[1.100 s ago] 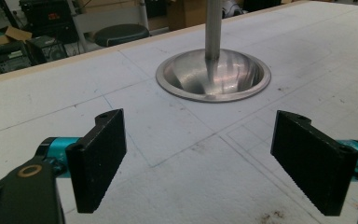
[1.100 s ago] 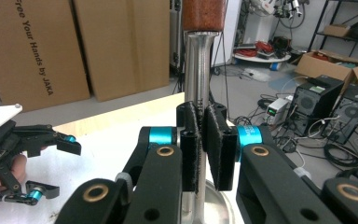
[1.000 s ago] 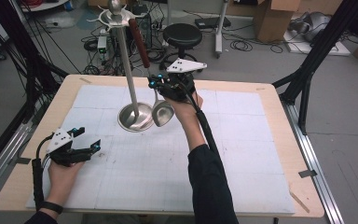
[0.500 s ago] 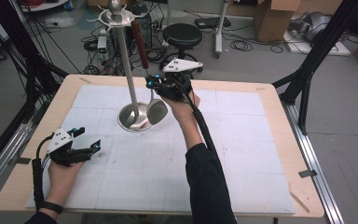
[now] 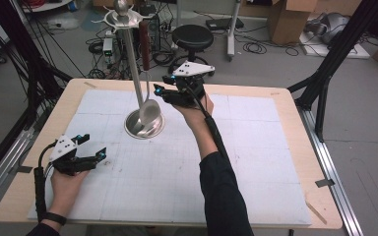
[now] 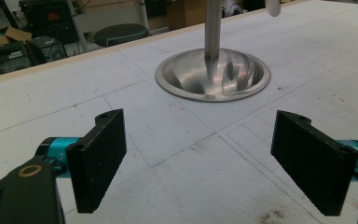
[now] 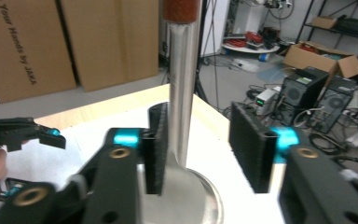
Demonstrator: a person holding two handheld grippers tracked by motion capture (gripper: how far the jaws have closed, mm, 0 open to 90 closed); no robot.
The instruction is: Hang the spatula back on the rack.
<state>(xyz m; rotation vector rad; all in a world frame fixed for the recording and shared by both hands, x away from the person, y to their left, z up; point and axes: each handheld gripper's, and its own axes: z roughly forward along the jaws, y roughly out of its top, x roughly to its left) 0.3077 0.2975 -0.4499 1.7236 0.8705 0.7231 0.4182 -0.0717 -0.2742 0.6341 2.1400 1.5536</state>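
**Black handheld grippers with ribbed pads and teal fittings**

Each black two-jaw handheld left gripper (image 5: 89, 156) and right gripper (image 5: 158, 91) carries a grey three-cornered plate with dark screw dots on top. The jaws end in flat rectangular black pads (image 6: 98, 158) with fine ribbing, mounted on teal metal collars (image 7: 126, 138). Brass-coloured ringed holes (image 7: 120, 152) mark the black jaw arms. A black cable (image 5: 40, 184) trails from the left unit. The person wears a dark long sleeve (image 5: 224, 196) on the right arm and a black wristband (image 5: 54, 218) on the left

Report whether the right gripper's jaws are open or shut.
Open: the right gripper has a clear gap between its jaws, the ladle's handle beside one.
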